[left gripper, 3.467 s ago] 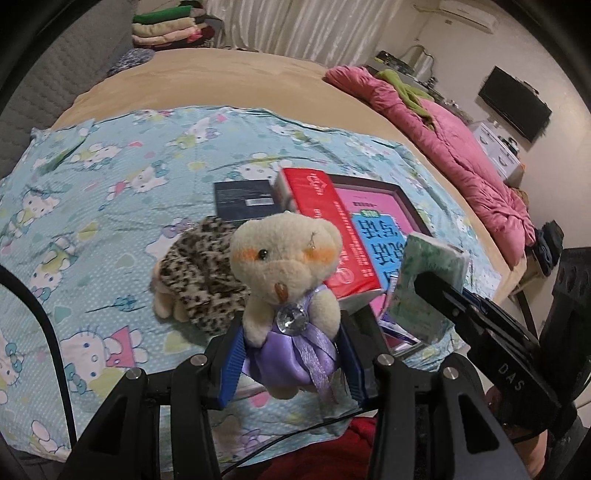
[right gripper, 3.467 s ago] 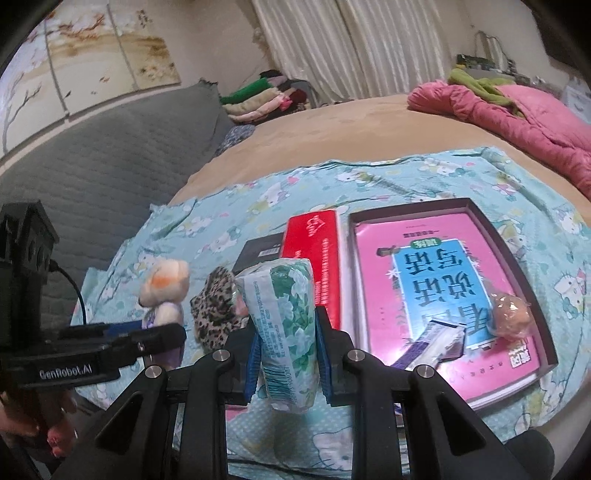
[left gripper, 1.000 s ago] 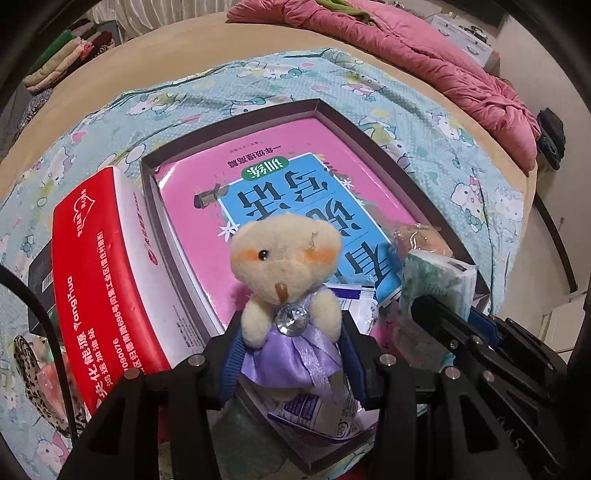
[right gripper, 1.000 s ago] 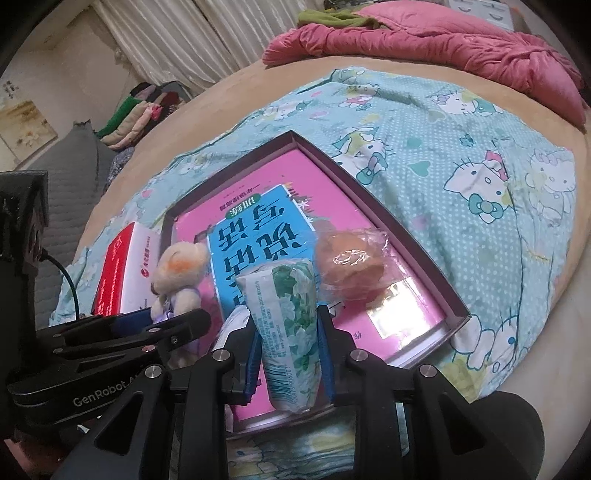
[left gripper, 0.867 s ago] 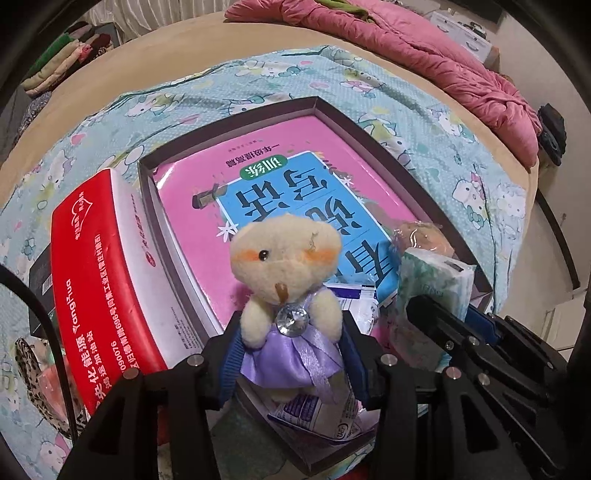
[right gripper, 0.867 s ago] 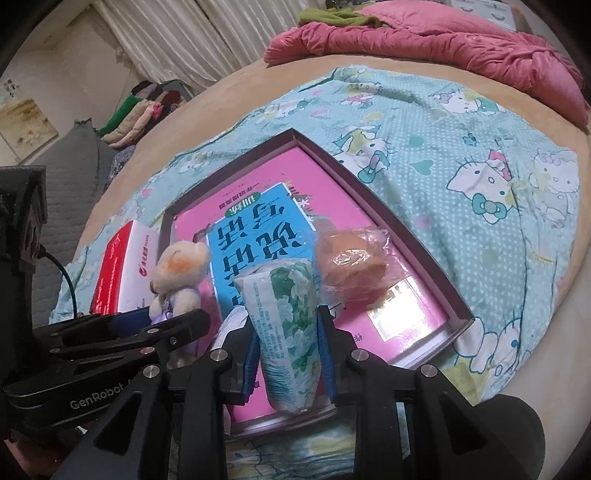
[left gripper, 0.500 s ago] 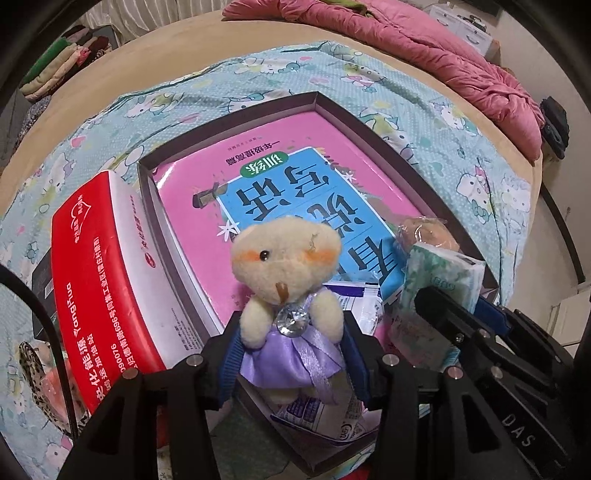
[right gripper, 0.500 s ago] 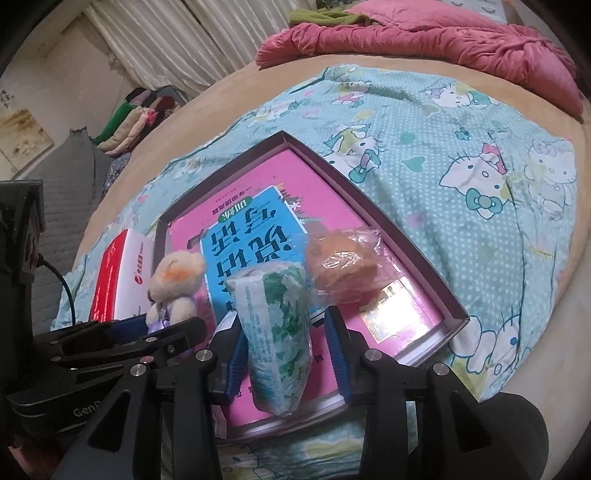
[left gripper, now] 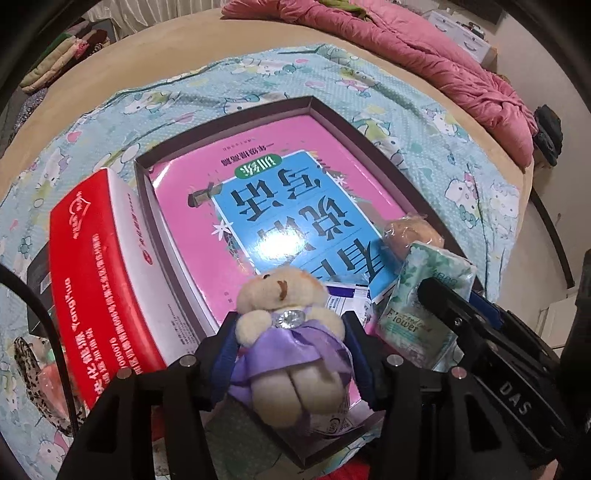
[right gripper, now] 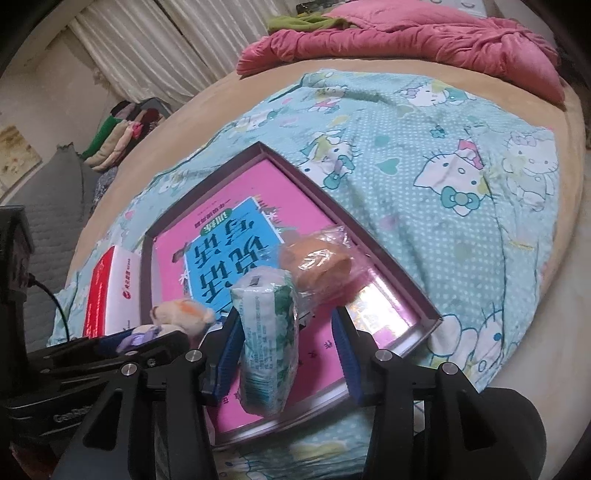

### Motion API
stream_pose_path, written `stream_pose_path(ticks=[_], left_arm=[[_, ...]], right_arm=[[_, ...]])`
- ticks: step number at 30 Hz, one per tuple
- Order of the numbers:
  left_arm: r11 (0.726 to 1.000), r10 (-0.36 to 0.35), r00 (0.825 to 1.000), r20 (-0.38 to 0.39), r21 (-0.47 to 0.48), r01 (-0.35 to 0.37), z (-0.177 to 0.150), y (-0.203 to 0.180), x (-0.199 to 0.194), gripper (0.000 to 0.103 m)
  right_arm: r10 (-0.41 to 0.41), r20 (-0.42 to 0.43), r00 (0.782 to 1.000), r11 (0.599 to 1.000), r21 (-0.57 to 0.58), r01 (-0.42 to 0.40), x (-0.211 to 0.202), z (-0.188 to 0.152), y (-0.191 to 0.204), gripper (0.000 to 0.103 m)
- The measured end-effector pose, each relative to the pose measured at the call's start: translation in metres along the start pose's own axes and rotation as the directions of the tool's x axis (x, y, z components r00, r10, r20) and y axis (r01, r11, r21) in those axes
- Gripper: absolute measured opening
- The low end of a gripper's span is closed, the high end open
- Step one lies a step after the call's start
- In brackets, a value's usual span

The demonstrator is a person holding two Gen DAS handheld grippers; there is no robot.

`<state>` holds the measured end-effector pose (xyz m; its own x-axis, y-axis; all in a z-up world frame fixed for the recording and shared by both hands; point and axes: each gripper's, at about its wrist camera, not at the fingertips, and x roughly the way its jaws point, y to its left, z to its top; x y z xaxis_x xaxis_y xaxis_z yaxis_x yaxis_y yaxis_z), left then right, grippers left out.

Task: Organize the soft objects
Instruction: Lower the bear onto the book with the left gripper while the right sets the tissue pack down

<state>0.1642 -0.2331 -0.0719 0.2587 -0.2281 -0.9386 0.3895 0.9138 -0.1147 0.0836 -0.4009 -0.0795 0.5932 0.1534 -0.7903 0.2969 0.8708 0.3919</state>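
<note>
A cream teddy bear [left gripper: 291, 332] in a purple dress lies tipped back between the jaws of my left gripper [left gripper: 291, 345], which have spread open. It rests at the near end of a shallow dark tray [left gripper: 373, 134] that holds a pink and blue book [left gripper: 280, 206]. My right gripper [right gripper: 284, 343] is open, its jaws standing wide of a green-flowered tissue pack [right gripper: 267, 332] that sits upright in the tray [right gripper: 402, 284]. The pack also shows in the left wrist view [left gripper: 424, 310]. The bear's head shows in the right wrist view [right gripper: 183, 312].
A wrapped bun [right gripper: 317, 267] lies in the tray beside the tissue pack. A red and white box [left gripper: 99, 266] stands left of the tray. A leopard-print soft item [left gripper: 33, 373] lies at far left. A pink quilt [right gripper: 417, 35] lies on the bed behind.
Both grippers have opened. The bear has dropped and tipped backward between the left jaws. The tissue pack stands free between the right jaws.
</note>
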Motion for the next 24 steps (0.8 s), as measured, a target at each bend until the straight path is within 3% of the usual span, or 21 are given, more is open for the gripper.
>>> stream_pose_path(ticks=[8,14,24], left_arm=[[0.999,-0.023,0.999,0.041,-0.02,0.024,-0.003,0.003,-0.018,0.055],[0.999,-0.032,0.997,0.075,-0.038,0.035,-0.009,0.008,-0.034,0.056],[0.997,-0.03,0.991,0.127,-0.072,0.039,-0.022,0.018,-0.056,0.061]], right_arm=[[-0.062,0.02,0.998,0.998,-0.021,0.063,0.001,0.003,-0.002,0.061],[-0.046,0.018,0.999,0.999,-0.007,0.046,0.001,0.004,-0.004,0.063],[-0.1,0.031,0.995,0.995,-0.009,0.1,-0.001,0.004,-0.004,0.074]])
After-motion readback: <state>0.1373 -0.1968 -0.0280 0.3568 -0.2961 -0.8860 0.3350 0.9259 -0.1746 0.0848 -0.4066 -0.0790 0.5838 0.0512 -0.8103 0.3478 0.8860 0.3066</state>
